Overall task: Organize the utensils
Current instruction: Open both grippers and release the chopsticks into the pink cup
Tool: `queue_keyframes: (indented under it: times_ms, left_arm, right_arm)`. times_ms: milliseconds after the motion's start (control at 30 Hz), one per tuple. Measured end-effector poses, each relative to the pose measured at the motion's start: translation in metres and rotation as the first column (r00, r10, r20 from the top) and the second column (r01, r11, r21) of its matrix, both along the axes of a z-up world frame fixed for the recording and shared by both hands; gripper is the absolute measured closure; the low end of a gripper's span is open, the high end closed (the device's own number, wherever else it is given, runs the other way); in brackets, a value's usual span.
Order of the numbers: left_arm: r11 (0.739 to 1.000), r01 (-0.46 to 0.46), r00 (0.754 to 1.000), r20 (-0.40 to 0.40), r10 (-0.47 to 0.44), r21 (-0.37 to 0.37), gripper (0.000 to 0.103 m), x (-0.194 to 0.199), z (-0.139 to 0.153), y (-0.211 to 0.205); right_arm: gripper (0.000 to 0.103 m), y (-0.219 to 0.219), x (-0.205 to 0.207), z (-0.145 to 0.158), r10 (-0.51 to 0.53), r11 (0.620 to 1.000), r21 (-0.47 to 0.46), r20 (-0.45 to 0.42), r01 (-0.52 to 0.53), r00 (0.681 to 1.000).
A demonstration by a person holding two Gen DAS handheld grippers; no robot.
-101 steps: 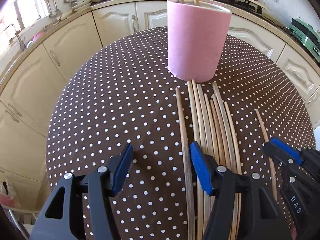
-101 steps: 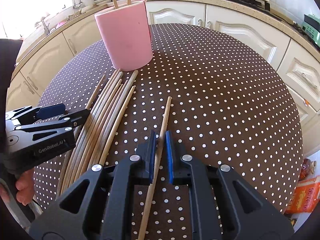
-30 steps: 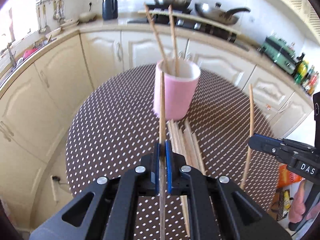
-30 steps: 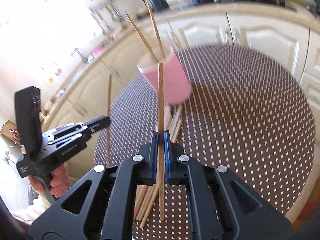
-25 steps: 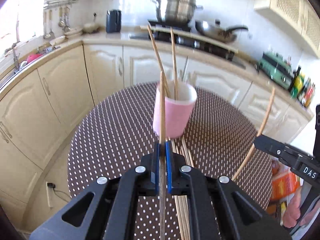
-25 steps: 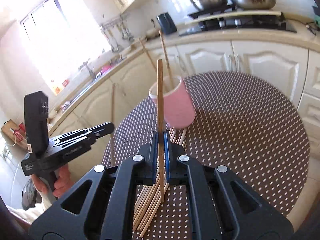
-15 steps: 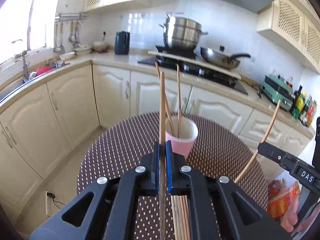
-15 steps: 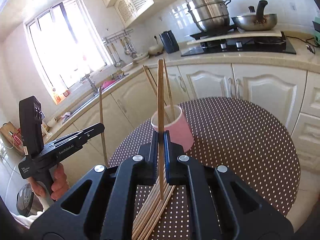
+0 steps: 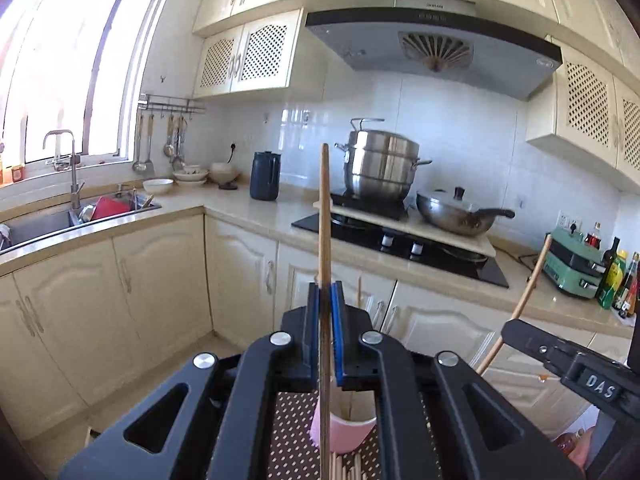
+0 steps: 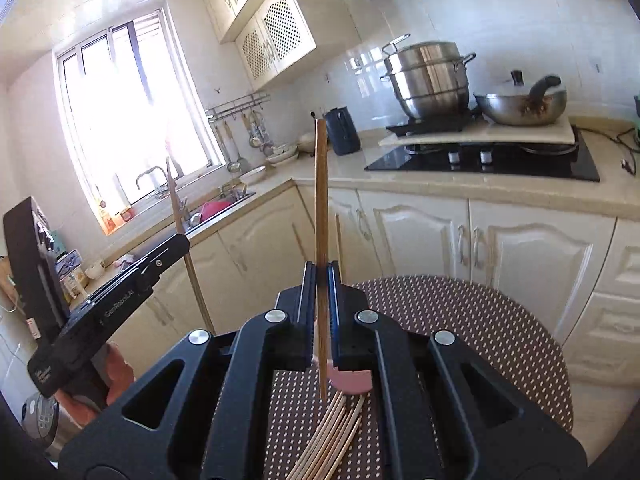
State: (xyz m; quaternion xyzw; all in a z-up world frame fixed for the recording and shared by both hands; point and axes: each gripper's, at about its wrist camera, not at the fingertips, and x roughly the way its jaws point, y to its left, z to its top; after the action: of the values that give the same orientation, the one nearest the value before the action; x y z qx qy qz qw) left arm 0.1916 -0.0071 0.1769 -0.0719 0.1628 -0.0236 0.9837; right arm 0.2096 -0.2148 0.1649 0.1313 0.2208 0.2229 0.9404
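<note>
Polka-dot table (image 10: 500, 336) edge, each gripper clamping one upright chopstick (image 9: 324, 216)

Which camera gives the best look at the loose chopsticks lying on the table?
The right wrist view: the loose chopsticks fan out across the dotted table below the fingers. In the left wrist view only their tips show at the bottom edge, hemmed in by the gripper body.

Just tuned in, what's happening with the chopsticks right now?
A person holds one hand-held gripper in each hand. The left hand-held gripper is shut on a chopstick, and the right hand-held gripper is shut on another chopstick, both upright above the pink cup. More loose chopsticks lie on the dotted table.
</note>
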Motion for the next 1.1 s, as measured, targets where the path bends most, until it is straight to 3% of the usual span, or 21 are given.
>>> queue_keyframes:
  times_ms: [267, 500, 633, 867, 1000, 1033, 1100]
  left_arm:
    - [0.999, -0.033, 0.993, 0.114, 0.032, 0.009, 0.097, 0.026, 0.027, -0.02]
    - [1.0, -0.019, 0.992, 0.125, 0.02, -0.004, 0.097, 0.062, 0.004, -0.029]
    - [0.998, -0.055, 0.996, 0.071, 0.053, 0.038, 0.097, 0.084, -0.027, -0.037]
    - [0.996, -0.079, 0.996, -0.031, 0.08, 0.03, 0.096, 0.098, -0.078, -0.021]
    - [0.996, -0.068, 0.994, -0.078, 0.072, 0.058, 0.094, 0.098, -0.097, -0.011]
    - [0.996, -0.062, 0.994, -0.086, 0.067, 0.064, 0.094, 0.097, -0.1, -0.009]
    - [0.996, -0.053, 0.993, -0.103, 0.06, 0.068, 0.091, 0.095, -0.106, -0.002]
  right_arm:
    - [0.096, 0.009, 0.028, 0.013, -0.031, 0.999, -0.029, 0.029, 0.032, 0.999]
    - [0.096, 0.023, 0.054, 0.002, -0.04, 0.997, -0.062, 0.021, 0.041, 0.999]
    - [0.096, 0.034, 0.069, -0.02, -0.063, 0.991, -0.12, -0.012, 0.061, 0.998]
    - [0.096, 0.048, 0.085, -0.064, -0.034, 0.985, -0.17, -0.116, 0.014, 0.993]
    - [0.094, 0.057, 0.095, -0.091, 0.004, 0.979, -0.196, -0.236, -0.052, 0.972]
    - [0.087, 0.058, 0.097, -0.098, -0.005, 0.977, -0.207, -0.264, -0.052, 0.964]
    - [0.053, 0.053, 0.099, -0.106, -0.036, 0.978, -0.205, -0.286, -0.025, 0.957]
